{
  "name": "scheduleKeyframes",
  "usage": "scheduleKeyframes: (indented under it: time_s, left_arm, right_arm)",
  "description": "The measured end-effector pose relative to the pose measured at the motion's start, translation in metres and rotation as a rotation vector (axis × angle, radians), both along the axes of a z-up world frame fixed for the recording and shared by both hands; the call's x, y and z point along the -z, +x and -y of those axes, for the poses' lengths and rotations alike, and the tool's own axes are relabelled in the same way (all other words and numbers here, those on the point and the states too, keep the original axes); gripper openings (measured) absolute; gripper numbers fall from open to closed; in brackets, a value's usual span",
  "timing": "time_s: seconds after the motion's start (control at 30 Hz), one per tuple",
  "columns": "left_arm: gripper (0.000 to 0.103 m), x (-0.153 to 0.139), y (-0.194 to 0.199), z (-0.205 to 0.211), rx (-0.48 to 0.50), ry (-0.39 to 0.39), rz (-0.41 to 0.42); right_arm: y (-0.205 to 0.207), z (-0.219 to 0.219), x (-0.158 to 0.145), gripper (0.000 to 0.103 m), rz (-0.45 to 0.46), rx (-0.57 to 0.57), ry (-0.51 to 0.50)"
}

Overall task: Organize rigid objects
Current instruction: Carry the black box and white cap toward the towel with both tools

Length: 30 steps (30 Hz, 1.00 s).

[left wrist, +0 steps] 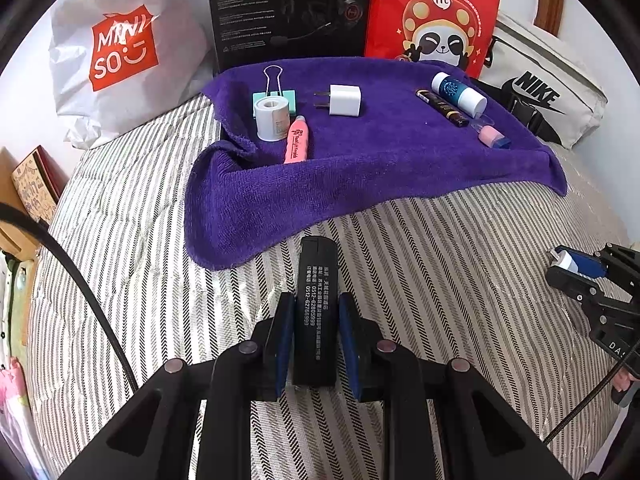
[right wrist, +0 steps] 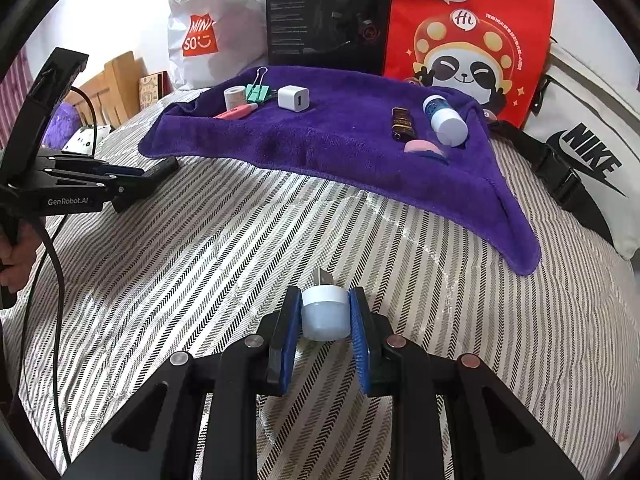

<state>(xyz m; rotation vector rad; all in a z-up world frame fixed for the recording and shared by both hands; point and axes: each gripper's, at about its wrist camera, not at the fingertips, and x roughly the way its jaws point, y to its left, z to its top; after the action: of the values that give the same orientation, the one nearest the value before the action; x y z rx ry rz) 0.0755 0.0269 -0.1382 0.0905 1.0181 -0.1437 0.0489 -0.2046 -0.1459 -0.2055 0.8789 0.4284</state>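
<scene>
My left gripper (left wrist: 316, 308) is shut on a black lighter (left wrist: 316, 300) with white print, held just above the striped bedspread in front of the purple towel (left wrist: 360, 168). My right gripper (right wrist: 325, 304) is shut on a small pale blue jar (right wrist: 325, 314) with a white lid. On the towel lie a tape roll (left wrist: 272, 118), a green binder clip (left wrist: 276, 92), a pink highlighter (left wrist: 297, 140), a white charger (left wrist: 344, 100), a dark tube (left wrist: 442, 107), a blue-and-white bottle (left wrist: 458, 91) and a pink-and-blue piece (left wrist: 494, 136).
A white Miniso bag (left wrist: 116, 52), a black headset box (left wrist: 288, 8) and a red panda bag (left wrist: 434, 12) stand behind the towel. A white Nike bag (left wrist: 544, 88) lies at the right. A small metal piece (right wrist: 325, 277) lies on the bedspread beyond the jar.
</scene>
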Motion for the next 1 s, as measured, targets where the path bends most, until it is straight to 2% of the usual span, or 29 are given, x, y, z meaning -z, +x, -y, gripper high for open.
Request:
scheduleKeyframes:
  time_s: [0.17, 0.33, 0.67, 0.8, 1.0]
  left_arm:
    - [0.022, 0.0, -0.002, -0.001, 0.006, 0.004, 0.0]
    - [0.022, -0.001, 0.0, -0.006, -0.016, -0.037, -0.011]
    - [0.022, 0.0, 0.001, 0.002, -0.01, 0.012, -0.014]
    - [0.022, 0.0, 0.0, 0.001, -0.003, 0.004, -0.008]
    - [0.021, -0.002, 0.001, 0.001, -0.012, 0.011, -0.027]
  right_arm:
    - [0.001, 0.002, 0.0, 0.024, -0.003, 0.005, 0.011]
    - [-0.001, 0.0, 0.0, 0.024, 0.002, 0.022, 0.003]
    - [-0.001, 0.0, 0.001, 0.024, 0.0, 0.036, 0.007]
    - [-0.001, 0.0, 0.001, 0.024, 0.0, 0.038, 0.006]
    - [0.011, 0.007, -0.003, 0.024, -0.08, 0.06, 0.061]
